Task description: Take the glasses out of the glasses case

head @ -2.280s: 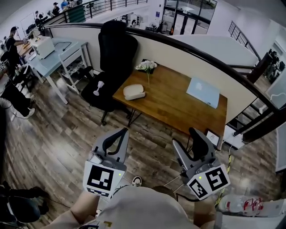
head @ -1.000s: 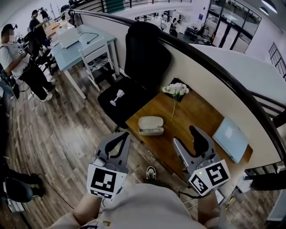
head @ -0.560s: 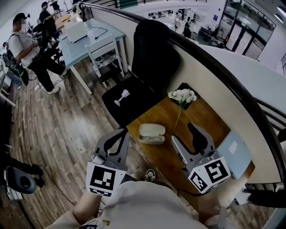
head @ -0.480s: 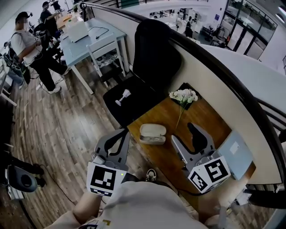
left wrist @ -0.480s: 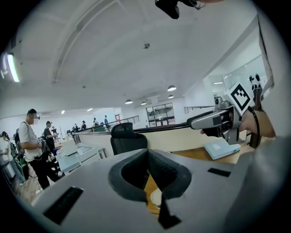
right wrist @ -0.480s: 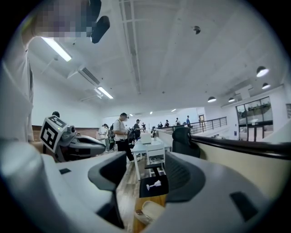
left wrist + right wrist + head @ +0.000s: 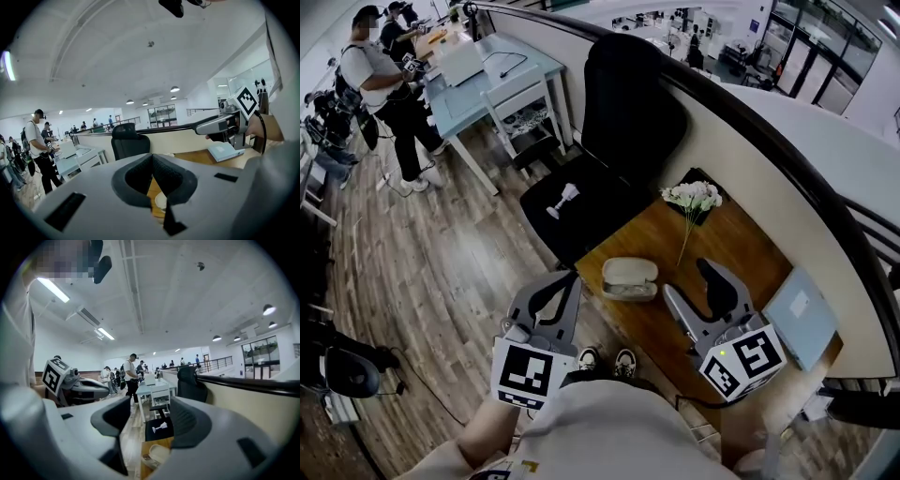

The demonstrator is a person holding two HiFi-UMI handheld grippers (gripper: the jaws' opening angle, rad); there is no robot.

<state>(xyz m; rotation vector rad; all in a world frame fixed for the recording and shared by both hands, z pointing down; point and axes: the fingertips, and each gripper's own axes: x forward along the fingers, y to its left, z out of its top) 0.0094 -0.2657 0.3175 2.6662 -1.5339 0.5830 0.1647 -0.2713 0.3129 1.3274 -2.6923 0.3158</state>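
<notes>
Closed glasses case [image 7: 629, 277] lies crosswise on the worktop [image 7: 741, 253] ahead of me. My right claw [image 7: 688, 281] (jaws wide, empty) looks nearer; my left claw [image 7: 566, 279] is pinched together.

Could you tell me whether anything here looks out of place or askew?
One thing: a small white object lies tipped on its side on the black chair's seat, an odd spot for it. The glasses case sits flat on the wooden table.
</notes>
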